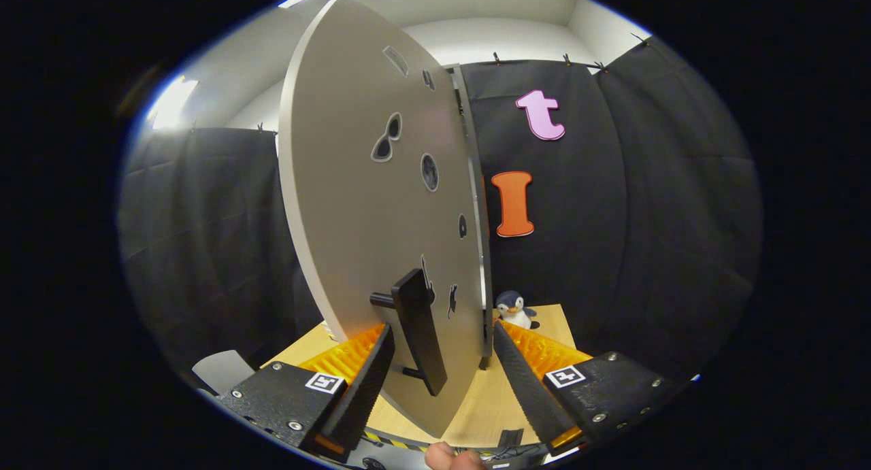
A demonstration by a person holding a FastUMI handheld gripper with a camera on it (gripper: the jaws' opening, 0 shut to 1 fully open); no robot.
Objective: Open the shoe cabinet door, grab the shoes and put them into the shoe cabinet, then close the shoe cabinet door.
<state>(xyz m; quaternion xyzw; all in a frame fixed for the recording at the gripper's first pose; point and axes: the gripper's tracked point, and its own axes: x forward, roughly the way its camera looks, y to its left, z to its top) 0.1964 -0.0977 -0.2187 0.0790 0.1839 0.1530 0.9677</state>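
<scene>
The grey shoe cabinet door [360, 184] stands tall right in front of me, swung out so I see its face at a slant, with small dark cut-out shapes on it. Its black bar handle [418, 330] juts from the lower part of the door and lies between my fingers. My gripper [442, 328] is open: the left finger [367, 381] is close beside the handle, and the right finger [524, 381] stands apart on the other side of the door's edge. The cabinet's inside is hidden behind the door.
A small penguin plush [515, 309] sits on the light wooden top [554, 324] just beyond the right fingertip. A grey object [221, 371] lies low beside the left finger. A person's fingertip [449, 458] shows under the gripper.
</scene>
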